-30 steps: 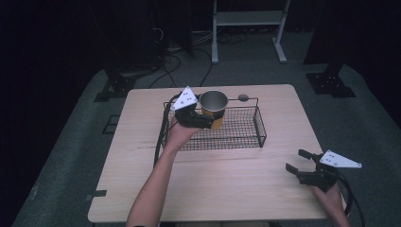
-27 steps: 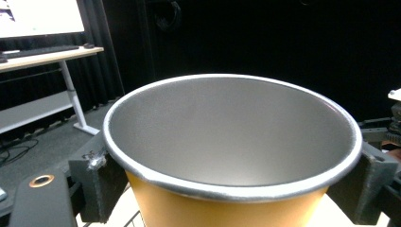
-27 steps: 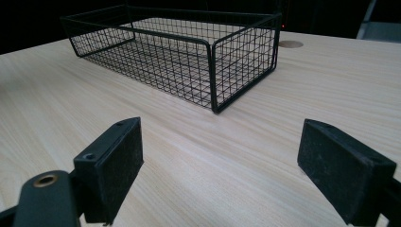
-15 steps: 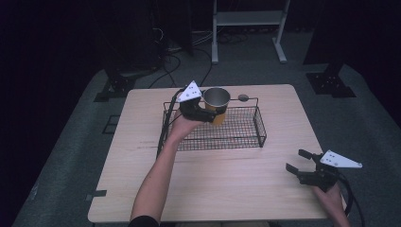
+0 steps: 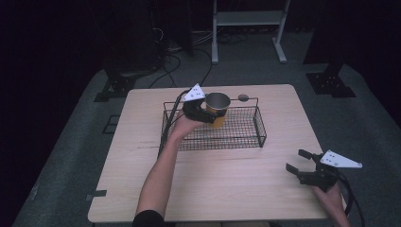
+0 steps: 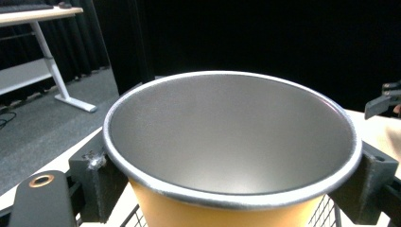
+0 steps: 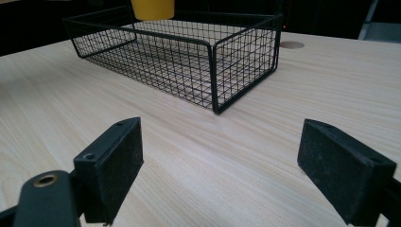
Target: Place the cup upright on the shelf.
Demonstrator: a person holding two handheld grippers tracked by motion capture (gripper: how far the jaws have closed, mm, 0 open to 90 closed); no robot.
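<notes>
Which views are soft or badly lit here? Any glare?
High view: dim, surroundings near black, the table evenly lit, the wire basket slightly soft. Left gripper view: the cup is very close, its rim sharp, a mild sheen inside but no harsh glare, black backdrop. Right gripper view: the right gripper pads are sharp, the wood grain is crisp, and the far basket edge blurs.

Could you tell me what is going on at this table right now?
A person works with a gripper in each hand. The left gripper is shut on a yellow cup with a silver inside, holding it over the far left part of a black wire basket on the wooden table. The right gripper hangs open near the table's right front corner, holding nothing, pointed toward the basket.
</notes>
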